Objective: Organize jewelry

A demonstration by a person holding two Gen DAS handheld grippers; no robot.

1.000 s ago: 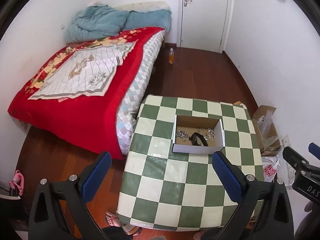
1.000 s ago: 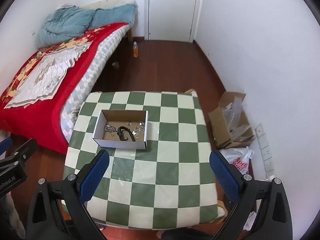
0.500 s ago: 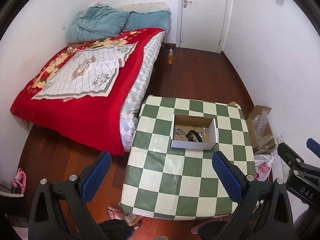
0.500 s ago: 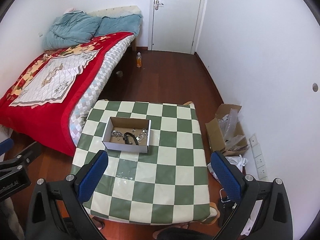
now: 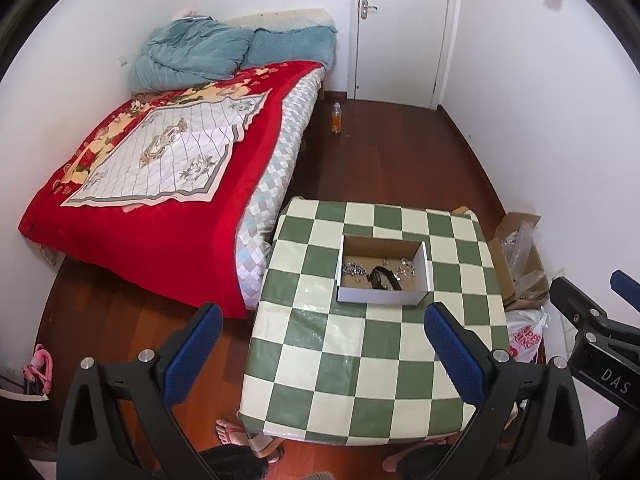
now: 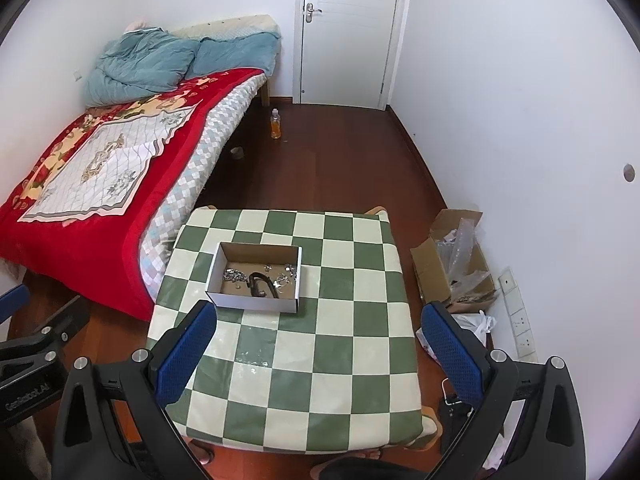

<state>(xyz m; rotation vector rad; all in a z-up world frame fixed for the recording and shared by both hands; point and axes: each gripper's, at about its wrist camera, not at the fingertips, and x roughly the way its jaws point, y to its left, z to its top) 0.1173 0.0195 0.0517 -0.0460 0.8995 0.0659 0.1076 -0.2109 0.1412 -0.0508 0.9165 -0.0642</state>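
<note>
Cardboard box (image 5: pixel 383 272) on the bench (image 6: pixel 320 380) holds the jewelry (image 6: pixel 256 276), both grippers (image 5: pixel 324 344) (image 6: pixel 320 340) high above it, spread wide and empty; fine chains could snag and spill together.

Table mostly bare, one box in the way; clutter on the floor at right.

Checkered table (image 6: pixel 320 360) has bare cloth across its near half and right side. The open shallow box (image 6: pixel 256 304) sits left of centre toward the far edge, low walls, top unobstructed, small jewelry pieces (image 6: pixel 236 275) and a black item (image 6: pixel 260 282) inside. Bed (image 6: pixel 100 184) crowds the table's left; cardboard carton (image 6: pixel 448 264) stands on the floor right.
</note>
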